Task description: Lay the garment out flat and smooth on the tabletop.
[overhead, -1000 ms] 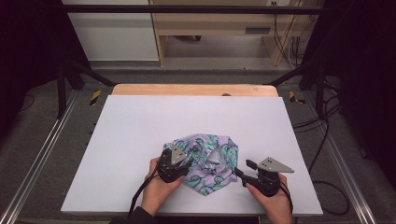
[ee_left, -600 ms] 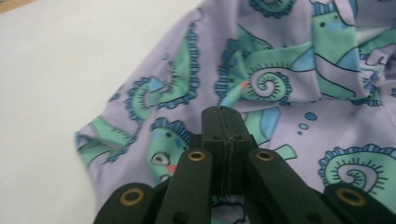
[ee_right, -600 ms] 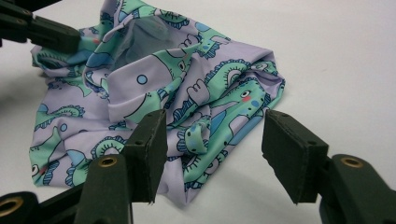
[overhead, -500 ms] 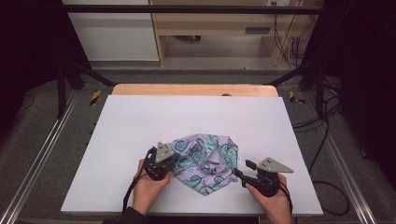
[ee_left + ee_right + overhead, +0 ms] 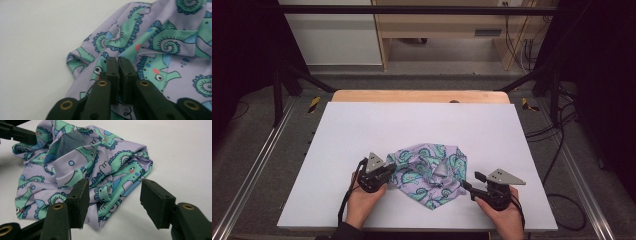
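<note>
High view: crumpled, seemingly stretchy lilac seahorse-print cloth (image 5: pixel 429 175) on smooth white table (image 5: pixel 362 130).

The cloth (image 5: pixel 430 174) looks like thin, smooth stretch fabric, lilac with printed green seahorses, faintly sheeny. Beneath it the table (image 5: pixel 362 130) top is matt white, with a bare wooden strip (image 5: pixel 412 96) beyond it.

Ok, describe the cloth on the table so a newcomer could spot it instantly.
Look at the white table, near its front edge. Between the two hand-held grippers lies a crumpled cloth. It is lilac with green seahorse-like creatures, the one patterned, colourful thing on the plain surface.
</note>
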